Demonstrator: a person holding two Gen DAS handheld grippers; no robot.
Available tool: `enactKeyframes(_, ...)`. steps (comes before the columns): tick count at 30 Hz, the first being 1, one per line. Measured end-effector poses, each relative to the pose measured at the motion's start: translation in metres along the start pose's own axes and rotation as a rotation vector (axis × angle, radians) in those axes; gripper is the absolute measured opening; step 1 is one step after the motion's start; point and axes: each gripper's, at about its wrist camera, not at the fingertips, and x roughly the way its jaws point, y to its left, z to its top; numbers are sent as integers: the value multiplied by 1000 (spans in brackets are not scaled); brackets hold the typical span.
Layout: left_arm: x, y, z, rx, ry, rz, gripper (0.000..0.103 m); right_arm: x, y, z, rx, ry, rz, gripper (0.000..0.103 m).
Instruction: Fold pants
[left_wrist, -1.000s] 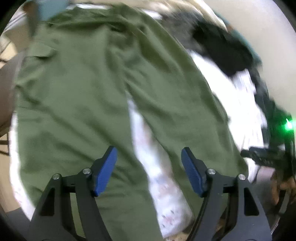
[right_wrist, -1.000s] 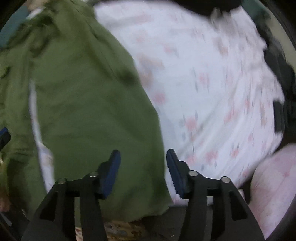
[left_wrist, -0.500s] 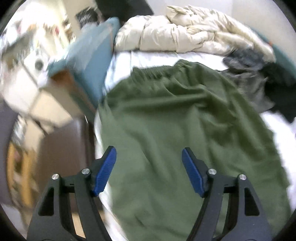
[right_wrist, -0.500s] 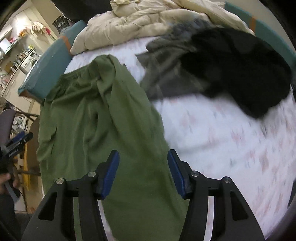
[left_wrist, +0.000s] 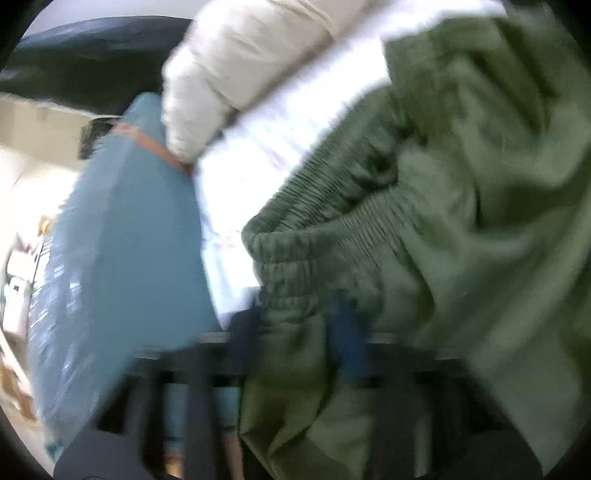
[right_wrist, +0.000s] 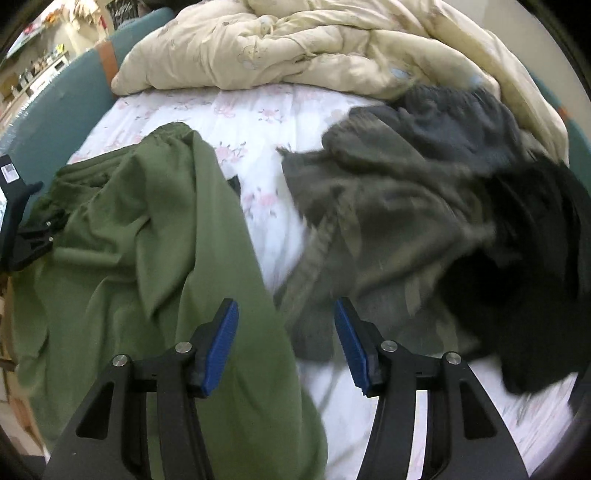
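Left wrist view: the left hand-held gripper (left_wrist: 295, 332), jaws just closed, pinches the gathered waistband corner of the green pants (left_wrist: 424, 229), with a teal bed edge (left_wrist: 122, 258) to its left. Right wrist view: the right hand-held gripper (right_wrist: 286, 343) hovers open and empty above the pants leg; dark clothes (right_wrist: 424, 206) lie to its right on the bed sheet (right_wrist: 240, 118), a cream duvet (right_wrist: 295, 44) beyond.

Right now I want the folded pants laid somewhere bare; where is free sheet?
Free floral sheet lies between the cream duvet, the green pants and the grey clothes. The right side is crowded with grey and black clothes.
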Motion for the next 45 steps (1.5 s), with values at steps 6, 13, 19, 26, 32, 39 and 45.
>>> enactKeyframes(6, -52, 63, -21, -271, -237, -117, 8, 33, 27, 57, -118, -20, 23, 56)
enactKeyframes(13, -43, 152, -62, -875, -272, -379, 8, 66, 47, 131, -99, -71, 106, 56)
enactKeyframes(19, -24, 125, -60, -733, -203, -300, 8, 114, 84, 165, -37, 0, 275, 56)
enactKeyframes(26, -18, 121, -63, -693, -174, -271, 8, 147, 146, 160, -210, 77, 217, 13)
enactKeyframes(32, -30, 126, -59, -706, -247, -387, 8, 59, 117, 165, -269, -138, 184, 7)
enactKeyframes(39, -55, 114, 1, -517, -333, -573, 8, -9, 58, 195, -259, -288, -105, 4)
enactKeyframes(45, -46, 138, 66, -537, -353, -168, 7, -6, 47, 217, -191, -405, -254, 4)
